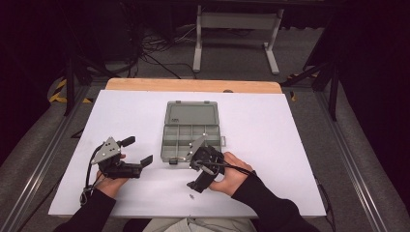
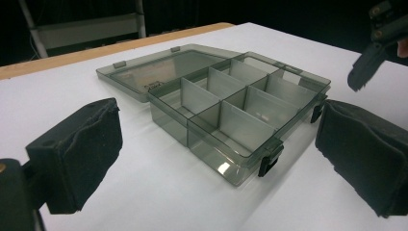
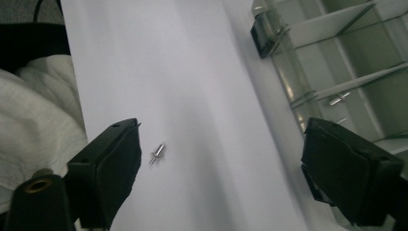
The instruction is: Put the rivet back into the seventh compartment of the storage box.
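Two grippers, one loose pin.
We held the right gripper (image 3: 221,178) wide open, empty, over the pin (image 3: 157,153) beside the box (image 2: 226,110); our left gripper (image 2: 216,159) gaped empty.

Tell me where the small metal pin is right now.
The small metal pin lies loose on the white table, near its front edge, between the open right gripper jaws close to one pad, in front of the compartment box.
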A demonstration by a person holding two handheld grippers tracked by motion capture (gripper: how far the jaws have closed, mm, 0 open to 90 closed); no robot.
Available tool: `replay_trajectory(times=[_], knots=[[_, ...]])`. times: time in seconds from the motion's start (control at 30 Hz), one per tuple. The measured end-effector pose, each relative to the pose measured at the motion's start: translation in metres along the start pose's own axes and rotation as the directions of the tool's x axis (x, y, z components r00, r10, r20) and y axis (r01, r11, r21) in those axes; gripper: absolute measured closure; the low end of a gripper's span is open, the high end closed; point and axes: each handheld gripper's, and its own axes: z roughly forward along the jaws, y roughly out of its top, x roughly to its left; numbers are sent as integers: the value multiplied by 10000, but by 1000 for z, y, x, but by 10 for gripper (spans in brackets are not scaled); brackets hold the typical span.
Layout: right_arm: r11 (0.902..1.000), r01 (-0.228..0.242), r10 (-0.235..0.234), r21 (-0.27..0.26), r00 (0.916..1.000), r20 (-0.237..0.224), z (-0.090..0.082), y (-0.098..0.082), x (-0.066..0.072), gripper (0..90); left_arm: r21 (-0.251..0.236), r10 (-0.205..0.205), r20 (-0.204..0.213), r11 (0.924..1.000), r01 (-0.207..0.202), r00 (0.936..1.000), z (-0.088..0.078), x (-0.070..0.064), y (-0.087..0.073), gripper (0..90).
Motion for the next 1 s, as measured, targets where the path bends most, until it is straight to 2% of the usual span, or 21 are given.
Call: replay_trajectory(times=[0.3,0.4,0.9,1.0], knots=[[9995,289,-289,114,9996,66,9,-2,9,221,6,-3,-2,10000,3,10000,0,0,0,30],[9992,348,-347,181,9994,-56,14,-4,12,248,9,1,-15,10000,-1,10000,0,0,0,29],[9971,366,-339,666,9986,-415,32,-7,21,276,14,4,-21,10000,-4,10000,0,0,0,30],[9954,511,-473,812,9978,-470,36,-7,22,283,22,12,-17,10000,-12,10000,0,0,0,30]])
